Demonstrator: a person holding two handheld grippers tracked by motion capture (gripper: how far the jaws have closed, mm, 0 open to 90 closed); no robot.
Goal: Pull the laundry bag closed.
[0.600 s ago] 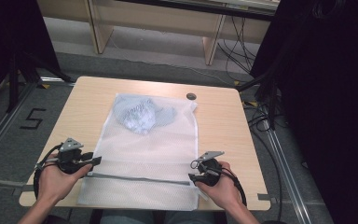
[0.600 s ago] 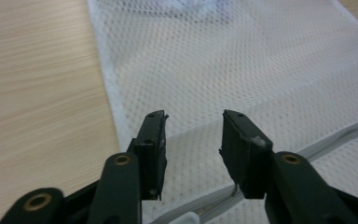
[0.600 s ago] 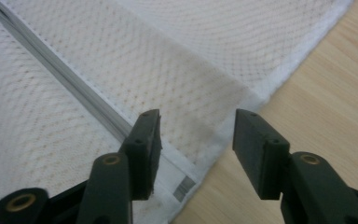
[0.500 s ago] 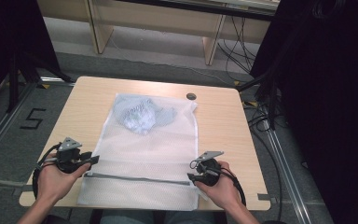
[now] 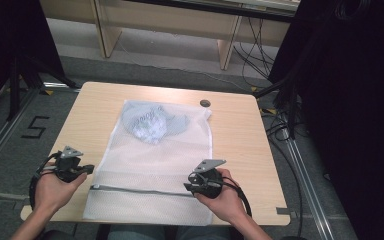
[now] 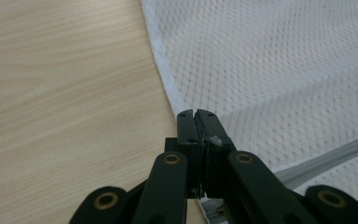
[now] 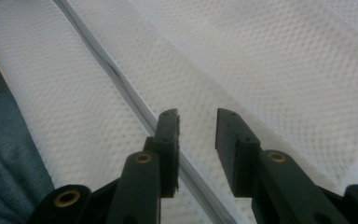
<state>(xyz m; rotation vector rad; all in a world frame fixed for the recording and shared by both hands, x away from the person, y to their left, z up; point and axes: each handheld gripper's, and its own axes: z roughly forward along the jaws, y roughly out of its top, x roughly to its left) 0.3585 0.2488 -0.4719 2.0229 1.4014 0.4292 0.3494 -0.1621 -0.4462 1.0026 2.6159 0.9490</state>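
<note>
A white mesh bag [image 5: 155,160] lies flat on the wooden table [image 5: 240,140], with a bluish garment [image 5: 152,122] inside its far end. A grey zipper [image 5: 140,190] runs across the bag near the front edge. My left gripper [image 5: 91,169] is at the bag's left edge, just beyond the zipper's end. In the left gripper view that gripper [image 6: 196,114] is shut on the bag's white hem [image 6: 165,79]. My right gripper [image 5: 187,186] sits over the zipper's right part. Its jaws [image 7: 197,116] stand open above the mesh, with the zipper [image 7: 121,84] passing under one of them.
A small dark round cap [image 5: 205,103] sits in the table near its far edge. The bag's near end hangs at the front edge, over blue cloth [image 7: 4,158] on the person's lap. Cables [image 5: 280,125] and dark stands flank the table on the floor.
The right gripper has slid a little to the left along the zipper. The left gripper has hardly moved and stays shut.
</note>
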